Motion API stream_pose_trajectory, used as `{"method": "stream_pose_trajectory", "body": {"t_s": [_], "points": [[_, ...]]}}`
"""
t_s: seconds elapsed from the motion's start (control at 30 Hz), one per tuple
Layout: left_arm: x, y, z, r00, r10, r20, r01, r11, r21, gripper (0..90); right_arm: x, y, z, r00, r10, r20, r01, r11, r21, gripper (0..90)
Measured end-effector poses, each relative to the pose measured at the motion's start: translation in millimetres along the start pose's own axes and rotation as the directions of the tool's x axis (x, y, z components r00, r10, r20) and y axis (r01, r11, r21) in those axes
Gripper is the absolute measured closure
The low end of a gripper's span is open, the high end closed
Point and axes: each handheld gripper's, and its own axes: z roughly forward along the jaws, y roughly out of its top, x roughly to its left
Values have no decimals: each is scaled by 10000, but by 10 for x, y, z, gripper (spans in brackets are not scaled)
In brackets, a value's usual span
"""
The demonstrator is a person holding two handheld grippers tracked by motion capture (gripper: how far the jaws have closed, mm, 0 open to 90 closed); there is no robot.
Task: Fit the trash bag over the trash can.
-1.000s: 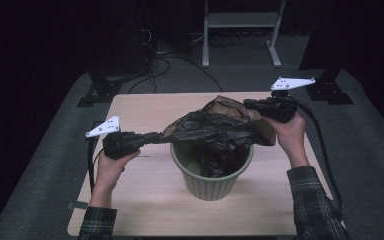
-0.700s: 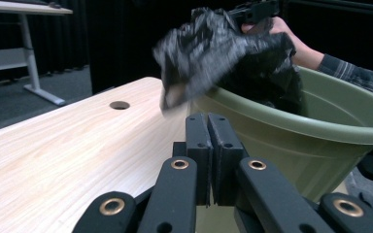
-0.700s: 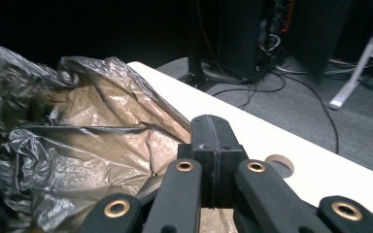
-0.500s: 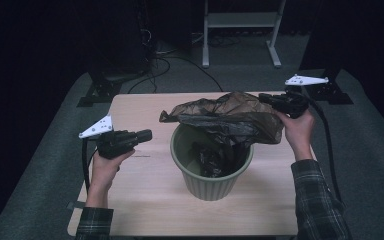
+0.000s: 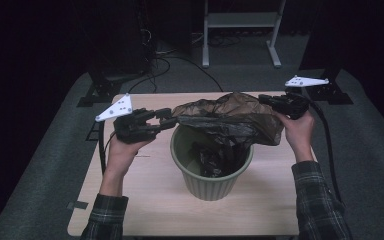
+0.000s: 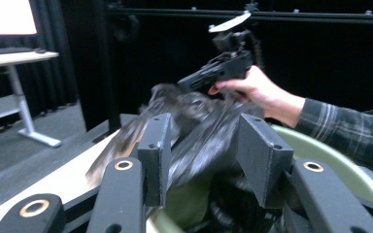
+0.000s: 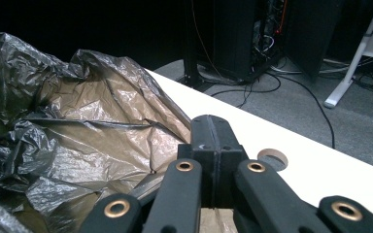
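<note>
The left gripper (image 5: 166, 119), jaws just spreading, faces the loose bag (image 5: 230, 120) edge straight ahead between its pads, unpinched. Across the green bin (image 5: 211, 172), the right gripper (image 5: 266, 100) pinches the far edge shut.

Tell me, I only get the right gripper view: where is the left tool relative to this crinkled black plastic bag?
Observer: The left tool is at the crinkled black plastic bag's left edge; its jaws have just been opening, film between them, unpinched.
Operator: What's under the bag?
Observer: A round pale green plastic bin, upright on the light wooden table; the bag drapes over its rim.
Operator: Is my right tool holding?
Observer: Yes, the right tool is shut on the bag's far edge, above the bin.
</note>
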Motion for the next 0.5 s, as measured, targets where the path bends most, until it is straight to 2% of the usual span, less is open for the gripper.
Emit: {"method": "stream_pose_trajectory", "body": {"t_s": [0.13, 0.2, 0.4, 0.5], "points": [[-62, 133, 354, 9984, 371, 417, -391, 9980, 497, 553, 0, 10, -11, 10000, -9, -20, 9, 10000, -14, 900], [-75, 158, 462, 9976, 486, 501, -520, 9962, 699, 552, 0, 12, -15, 10000, 16, -45, -16, 10000, -49, 900], [-53, 158, 763, 9952, 286, 935, -393, 9925, 1157, 547, 3, 10, -5, 9999, 30, -124, -30, 10000, -2, 900], [-51, 129, 863, 9950, 328, 938, -474, 9863, 1578, 548, -4, 8, -8, 9999, 16, -114, -16, 10000, 18, 900]]}}
